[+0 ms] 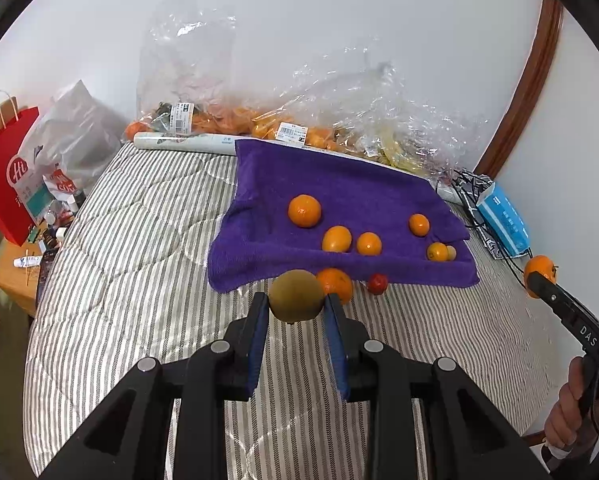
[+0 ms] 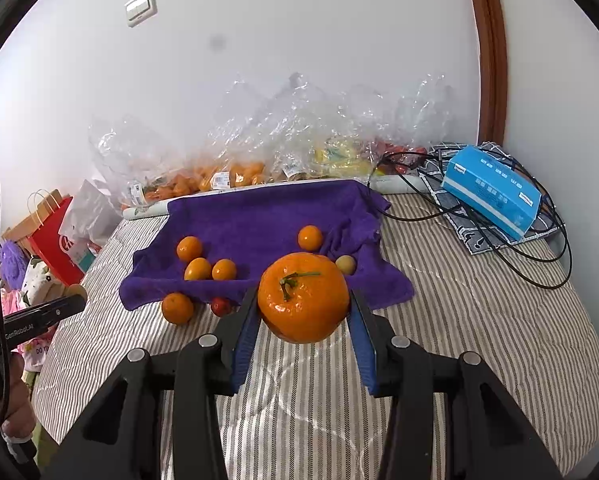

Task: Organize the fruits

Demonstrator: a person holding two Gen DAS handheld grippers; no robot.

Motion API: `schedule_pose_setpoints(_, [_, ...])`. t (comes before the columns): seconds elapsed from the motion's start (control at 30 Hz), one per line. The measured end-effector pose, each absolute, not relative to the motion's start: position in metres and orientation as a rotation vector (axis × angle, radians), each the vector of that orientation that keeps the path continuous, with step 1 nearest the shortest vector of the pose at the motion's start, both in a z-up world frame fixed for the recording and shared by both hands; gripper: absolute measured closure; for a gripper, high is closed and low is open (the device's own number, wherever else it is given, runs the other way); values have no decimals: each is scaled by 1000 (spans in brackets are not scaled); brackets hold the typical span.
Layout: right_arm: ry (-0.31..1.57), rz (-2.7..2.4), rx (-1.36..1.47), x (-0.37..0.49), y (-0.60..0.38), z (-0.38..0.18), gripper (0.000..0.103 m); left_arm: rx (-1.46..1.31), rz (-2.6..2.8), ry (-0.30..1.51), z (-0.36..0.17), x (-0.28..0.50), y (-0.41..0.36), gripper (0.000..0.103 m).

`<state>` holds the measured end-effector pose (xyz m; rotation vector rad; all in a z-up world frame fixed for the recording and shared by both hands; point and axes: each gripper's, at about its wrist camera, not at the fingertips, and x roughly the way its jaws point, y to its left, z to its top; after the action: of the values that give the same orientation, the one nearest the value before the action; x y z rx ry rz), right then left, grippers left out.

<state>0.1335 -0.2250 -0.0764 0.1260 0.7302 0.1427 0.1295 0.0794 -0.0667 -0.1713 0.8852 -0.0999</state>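
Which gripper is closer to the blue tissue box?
Right. The right gripper, holding the tangerine, is nearer the tissue box; the left gripper, holding a kiwi, is farther left.

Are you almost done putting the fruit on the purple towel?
Partly. Several small oranges already sit on the towel. The left tongs hold a brownish-green fruit and the right tongs hold a big orange, both above the striped bedspread. An orange and a small red fruit lie just off the towel's edge.
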Motion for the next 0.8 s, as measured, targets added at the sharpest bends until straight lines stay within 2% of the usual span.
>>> schedule_pose_setpoints(0.8, [731,153,132,168,-220,-76,60,-160,-93,874,-65,159,76,76])
